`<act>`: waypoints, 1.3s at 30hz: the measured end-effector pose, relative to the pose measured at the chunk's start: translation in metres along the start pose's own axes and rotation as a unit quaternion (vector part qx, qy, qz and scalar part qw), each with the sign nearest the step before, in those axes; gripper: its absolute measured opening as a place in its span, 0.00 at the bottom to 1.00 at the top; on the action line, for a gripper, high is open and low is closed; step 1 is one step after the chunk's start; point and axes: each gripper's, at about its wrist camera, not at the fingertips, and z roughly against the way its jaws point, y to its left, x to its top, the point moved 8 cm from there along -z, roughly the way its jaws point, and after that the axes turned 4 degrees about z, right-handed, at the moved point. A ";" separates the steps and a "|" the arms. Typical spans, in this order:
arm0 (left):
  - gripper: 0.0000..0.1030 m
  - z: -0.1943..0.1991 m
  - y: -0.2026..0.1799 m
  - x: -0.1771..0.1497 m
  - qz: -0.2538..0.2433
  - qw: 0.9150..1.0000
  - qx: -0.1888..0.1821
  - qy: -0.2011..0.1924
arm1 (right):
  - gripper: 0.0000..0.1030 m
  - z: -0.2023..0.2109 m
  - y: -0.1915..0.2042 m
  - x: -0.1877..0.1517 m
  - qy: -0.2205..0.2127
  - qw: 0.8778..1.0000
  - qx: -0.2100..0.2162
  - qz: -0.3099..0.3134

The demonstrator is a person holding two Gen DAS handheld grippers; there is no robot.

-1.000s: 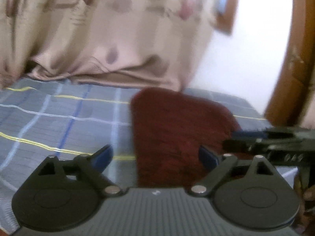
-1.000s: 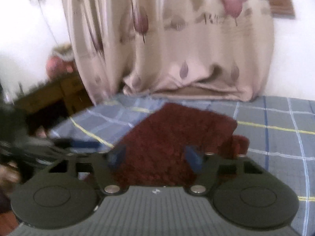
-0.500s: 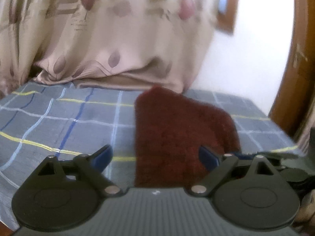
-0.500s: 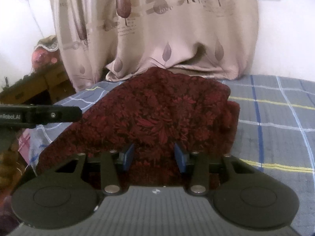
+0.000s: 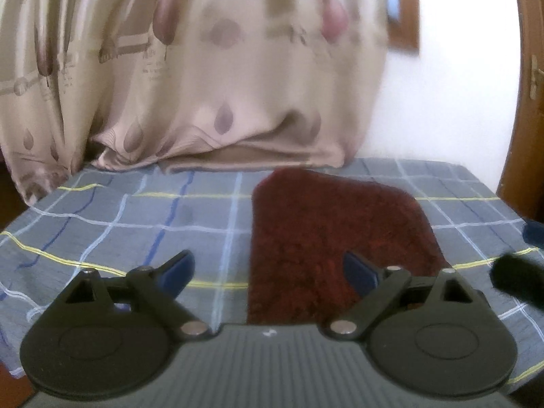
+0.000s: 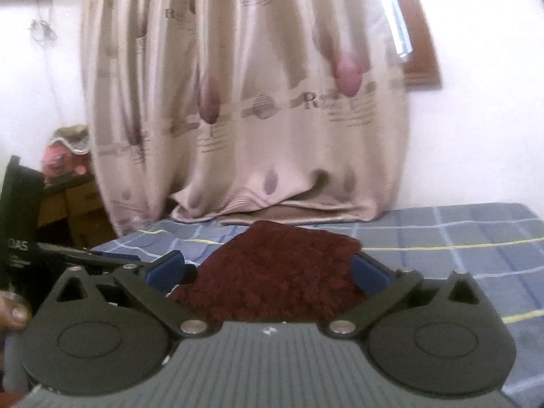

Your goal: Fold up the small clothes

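A dark red patterned garment (image 5: 340, 234) lies folded on the blue plaid bed cover (image 5: 136, 224). My left gripper (image 5: 268, 272) is open and empty, hovering over the garment's near left edge. In the right wrist view the garment (image 6: 272, 278) lies between the open blue pads of my right gripper (image 6: 268, 270), which holds nothing. The left gripper's body (image 6: 20, 224) shows at the left edge of the right wrist view. A dark blurred part of the right gripper (image 5: 516, 278) shows at the right edge of the left wrist view.
A beige printed curtain (image 5: 210, 78) hangs behind the bed and rests on its far edge. A wooden door (image 5: 530, 102) stands at the right. A wooden cabinet (image 6: 74, 204) with pink items stands left of the bed. The wall (image 6: 476, 119) is white.
My right gripper was partly closed at the raised garment half a second ago; its jaws are now wide open and the garment lies lower and flat. The left gripper has drawn back slightly.
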 end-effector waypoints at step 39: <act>1.00 0.027 0.002 0.002 0.014 0.999 -0.017 -0.029 | 1.00 0.030 0.008 -0.003 0.012 0.996 -0.084 0.018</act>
